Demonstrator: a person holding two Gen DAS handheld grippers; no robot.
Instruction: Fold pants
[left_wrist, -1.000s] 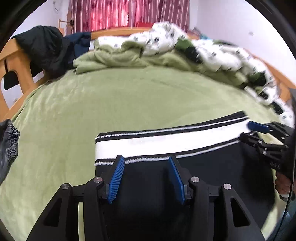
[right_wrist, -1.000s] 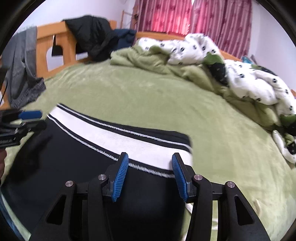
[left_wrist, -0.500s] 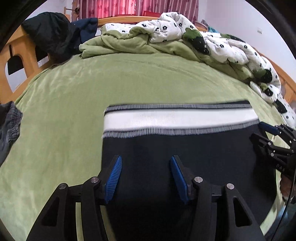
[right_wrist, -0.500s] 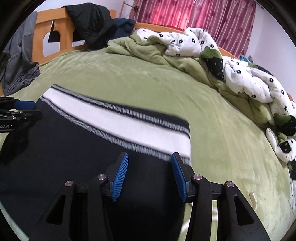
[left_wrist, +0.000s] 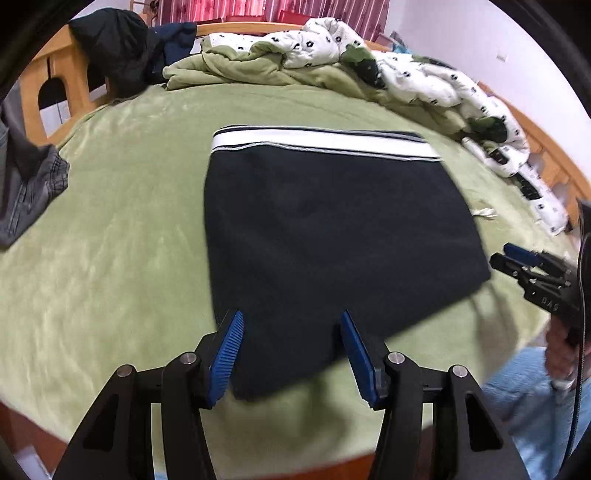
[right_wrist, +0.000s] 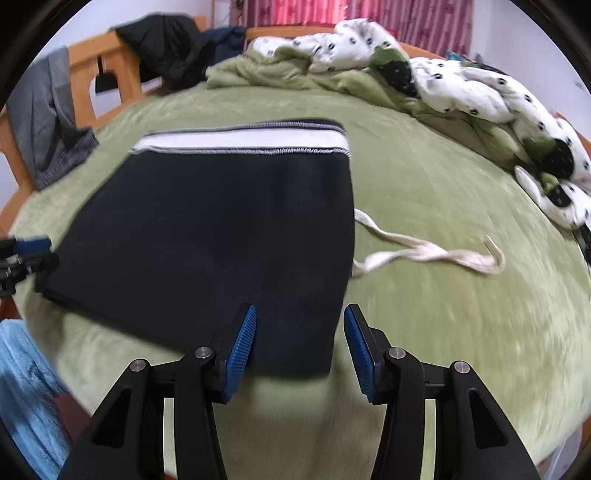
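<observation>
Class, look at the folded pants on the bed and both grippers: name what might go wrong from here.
1. The white drawstring trails loose from the right edge of the folded pants; it may snag or stay sticking out.
2. The pants' near edge lies close to the edge of the green bed cover; a nudge from the left gripper or right gripper, both with open jaws, might undo the fold.
</observation>
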